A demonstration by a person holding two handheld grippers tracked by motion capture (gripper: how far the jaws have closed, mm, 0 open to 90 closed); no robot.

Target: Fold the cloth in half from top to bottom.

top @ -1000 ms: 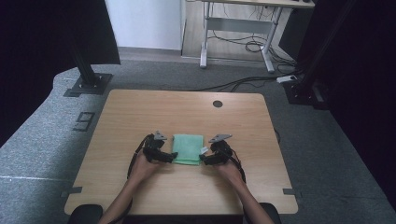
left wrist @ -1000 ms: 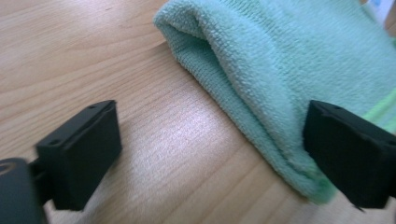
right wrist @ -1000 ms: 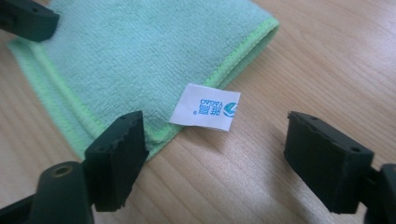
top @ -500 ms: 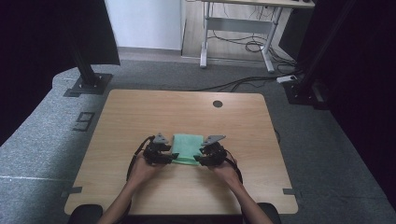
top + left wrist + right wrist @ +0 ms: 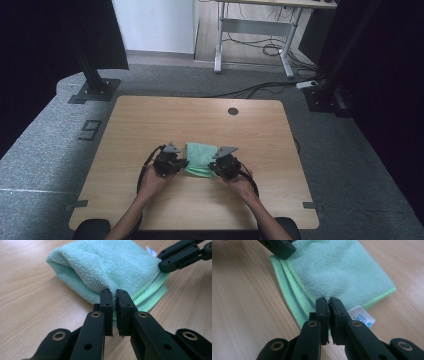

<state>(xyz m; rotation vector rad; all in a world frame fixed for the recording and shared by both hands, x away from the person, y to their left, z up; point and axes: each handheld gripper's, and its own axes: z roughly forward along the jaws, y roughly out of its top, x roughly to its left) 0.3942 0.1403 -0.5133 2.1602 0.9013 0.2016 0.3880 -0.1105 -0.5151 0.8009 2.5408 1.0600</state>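
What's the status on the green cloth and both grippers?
Left gripper and right gripper have just closed, pinching the folded green cloth on opposite sides. Nothing in the way.

green cloth (image 5: 201, 159) on wooden table (image 5: 150, 120), left gripper (image 5: 179, 164), right gripper (image 5: 216, 167)

Wooden tabletop (image 5: 150, 125) on grey carpet (image 5: 45, 150); beyond tabletop, white-legged desk (image 5: 252, 27), cables (image 5: 260, 90), white wall (image 5: 155, 25).

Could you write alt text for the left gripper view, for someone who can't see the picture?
The black jaws of the left hand-held gripper are pinched shut on the near edge of a folded mint-green cloth lying on a light wooden table. At the upper right, the right hand-held gripper meets the cloth's far corner, by a small white label.
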